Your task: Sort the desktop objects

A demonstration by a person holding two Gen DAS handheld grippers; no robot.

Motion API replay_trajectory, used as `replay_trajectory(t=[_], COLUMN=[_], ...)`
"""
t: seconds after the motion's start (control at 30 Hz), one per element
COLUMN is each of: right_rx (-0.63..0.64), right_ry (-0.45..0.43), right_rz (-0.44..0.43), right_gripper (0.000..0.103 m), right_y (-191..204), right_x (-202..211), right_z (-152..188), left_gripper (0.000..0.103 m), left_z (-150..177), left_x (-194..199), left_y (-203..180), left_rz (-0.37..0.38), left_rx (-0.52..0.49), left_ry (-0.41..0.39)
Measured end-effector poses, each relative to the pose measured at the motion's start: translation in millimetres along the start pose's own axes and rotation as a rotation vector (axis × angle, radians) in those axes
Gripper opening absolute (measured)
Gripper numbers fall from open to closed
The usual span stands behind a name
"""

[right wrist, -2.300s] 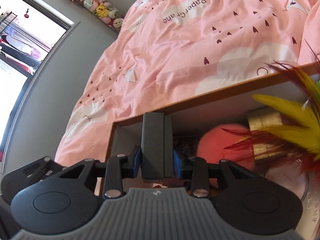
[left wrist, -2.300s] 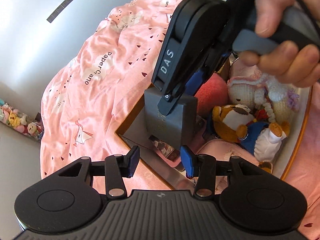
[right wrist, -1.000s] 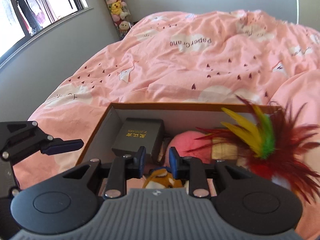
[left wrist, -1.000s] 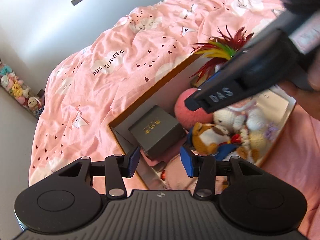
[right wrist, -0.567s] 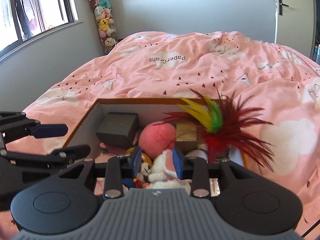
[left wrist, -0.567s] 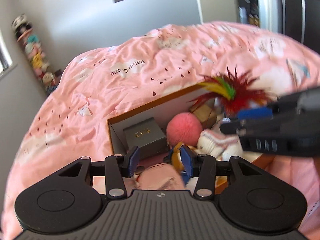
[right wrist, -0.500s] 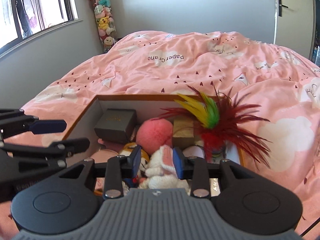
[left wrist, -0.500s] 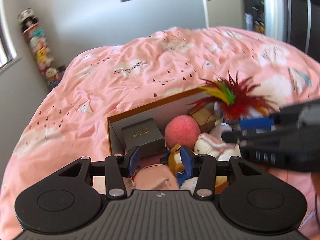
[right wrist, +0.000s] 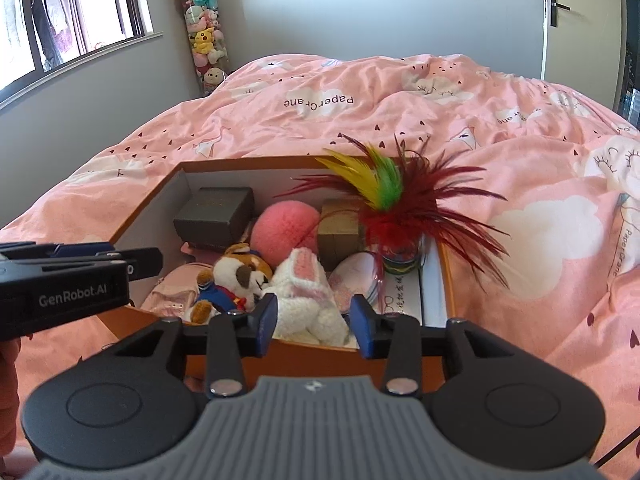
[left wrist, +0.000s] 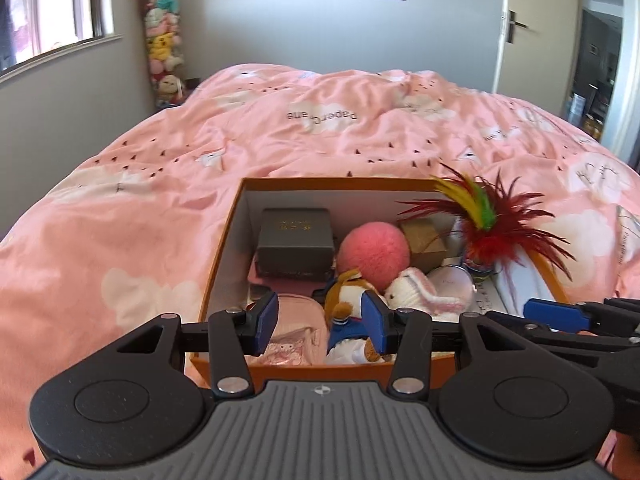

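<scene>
- Pink bedspread [left wrist: 168, 184] carries an orange box [left wrist: 224, 248] just ahead of both grippers.
- Left gripper [left wrist: 320, 322] hangs open and empty.
- Right gripper [right wrist: 312, 322], jaws opening, holds nothing.
- Grey case [left wrist: 296, 240] sits in the box's far-left corner, beside a pink ball [left wrist: 374, 250].

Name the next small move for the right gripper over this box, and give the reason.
Probably ease the right gripper back from the orange box. Its jaws are opening with nothing between them, the dark grey box already lies in the far left corner, and everything in view sits inside. The left gripper is open and empty too.
</scene>
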State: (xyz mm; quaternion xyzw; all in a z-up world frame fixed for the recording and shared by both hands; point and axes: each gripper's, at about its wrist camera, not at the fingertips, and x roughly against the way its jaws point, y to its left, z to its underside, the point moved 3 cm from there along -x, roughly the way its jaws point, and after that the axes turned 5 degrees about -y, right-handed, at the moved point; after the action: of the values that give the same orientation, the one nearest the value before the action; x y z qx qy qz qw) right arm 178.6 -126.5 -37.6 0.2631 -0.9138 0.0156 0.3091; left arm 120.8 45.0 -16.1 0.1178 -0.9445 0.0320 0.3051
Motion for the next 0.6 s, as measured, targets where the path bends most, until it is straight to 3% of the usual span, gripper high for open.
replay_trajectory(t=[0.6], right_rx=[0.030], right_ry=[-0.009], right_rz=[0.000], right_gripper=[0.055], right_y=[8.2], right_x=[-7.1], right_z=[8.4], left_gripper=[0.077], left_z=[21.3], left_x=[-15.9], left_y=[-4.5], left_rz=[-0.027], left_rx=[0.005], left_ry=[0.040])
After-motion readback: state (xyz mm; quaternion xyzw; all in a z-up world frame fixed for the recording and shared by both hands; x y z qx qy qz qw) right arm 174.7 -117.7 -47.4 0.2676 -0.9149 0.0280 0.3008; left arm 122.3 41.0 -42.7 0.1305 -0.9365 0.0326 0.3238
